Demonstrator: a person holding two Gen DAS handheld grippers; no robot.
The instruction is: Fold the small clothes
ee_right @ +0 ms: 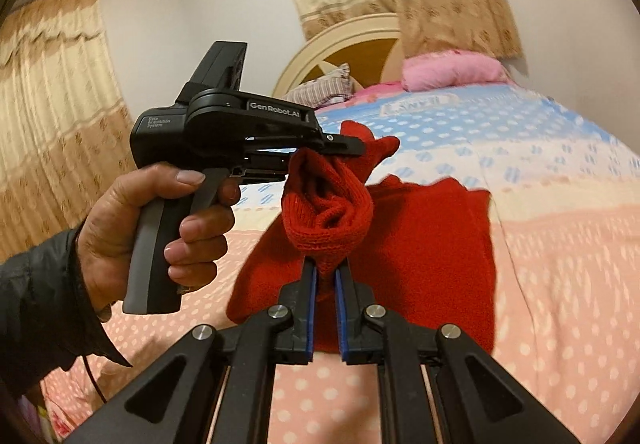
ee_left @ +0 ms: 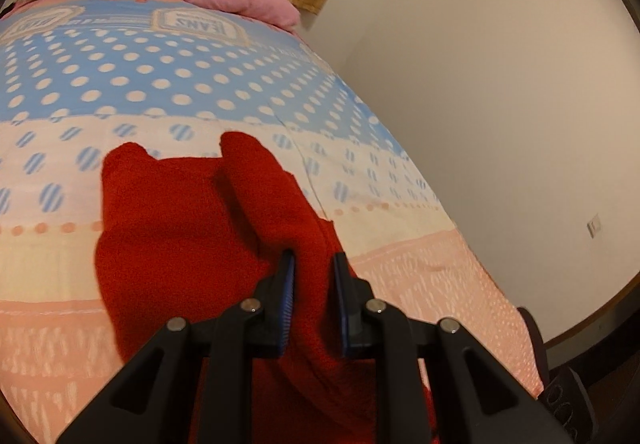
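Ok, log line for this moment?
stage: mid-fold | left gripper: shut on red knit | right gripper: shut on red knit | knit: partly lifted off bed

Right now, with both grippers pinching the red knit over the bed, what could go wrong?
The right gripper pinches only a small bunch of the red knit garment; it might slip out. The left gripper grips a rolled fold, so layers may bunch unevenly. Part of the garment drags on the bedspread, which could skew the fold.
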